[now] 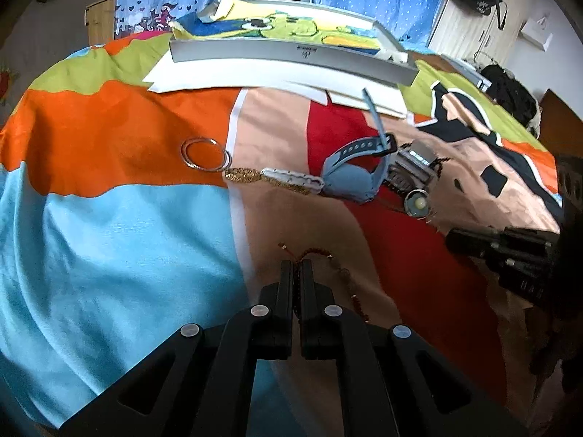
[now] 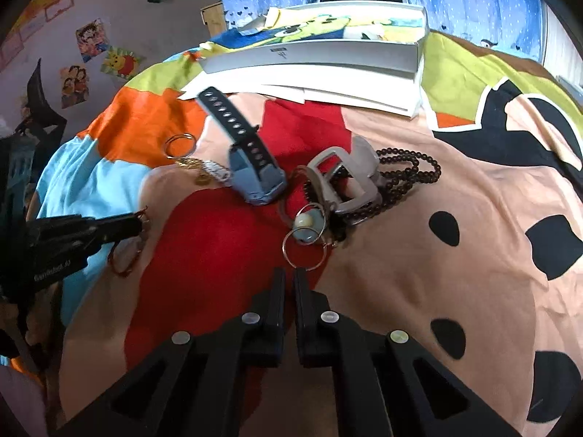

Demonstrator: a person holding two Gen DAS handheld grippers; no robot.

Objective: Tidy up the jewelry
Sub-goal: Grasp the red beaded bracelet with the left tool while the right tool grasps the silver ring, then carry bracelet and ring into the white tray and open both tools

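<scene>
My left gripper (image 1: 296, 266) is shut on a red-brown beaded bracelet (image 1: 319, 252), whose loose end trails down to the right of the fingers. In the right wrist view the same bracelet (image 2: 124, 258) hangs from the left gripper (image 2: 140, 218) at the left. My right gripper (image 2: 289, 273) is shut just above the bedspread. A thin wire hoop (image 2: 306, 251) lies right at its tips; whether it is pinched does not show. Beyond it sit a pale bead earring (image 2: 304, 222), a grey claw clip (image 2: 349, 178), a dark bead necklace (image 2: 408, 167) and a blue-grey watch (image 2: 255, 174).
Silver bangles (image 1: 204, 154), a gold chain (image 1: 244, 174) and a white beaded piece (image 1: 291, 178) lie left of the watch (image 1: 357, 178). A white open box (image 1: 291, 54) on white sheets stands at the back of the colourful bedspread (image 1: 109, 236). Curtains hang behind.
</scene>
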